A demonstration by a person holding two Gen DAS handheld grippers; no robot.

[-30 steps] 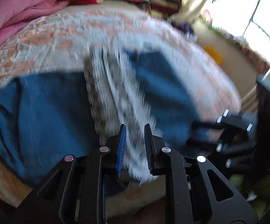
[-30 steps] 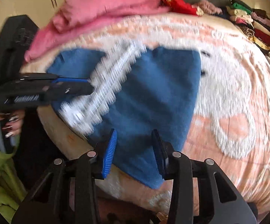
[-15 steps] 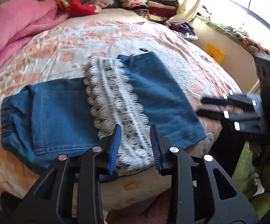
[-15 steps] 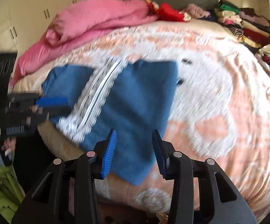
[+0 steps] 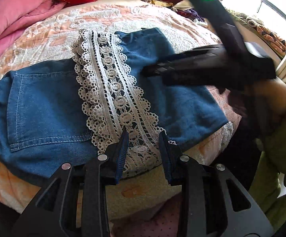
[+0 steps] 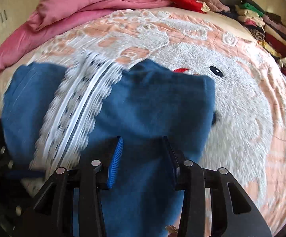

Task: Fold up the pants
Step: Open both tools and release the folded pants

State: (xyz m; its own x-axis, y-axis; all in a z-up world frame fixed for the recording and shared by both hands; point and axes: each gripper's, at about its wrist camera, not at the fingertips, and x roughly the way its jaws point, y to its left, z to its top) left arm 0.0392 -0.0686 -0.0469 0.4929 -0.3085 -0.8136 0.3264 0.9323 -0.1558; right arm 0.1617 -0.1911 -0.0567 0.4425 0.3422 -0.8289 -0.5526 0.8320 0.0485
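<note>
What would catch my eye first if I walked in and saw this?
Probably the blue denim pants spread across the middle of the bed, crossed by a broad band of white lace. Next, the peach and white fleece blanket beneath them, with a cartoon face by the pants' far edge, and the pink quilt heaped at the head of the bed.

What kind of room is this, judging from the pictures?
Most likely a bedroom: the denim pants lie on a bed with a plush peach blanket, a pink quilt heaped behind it and folded clothes stacked alongside.
</note>
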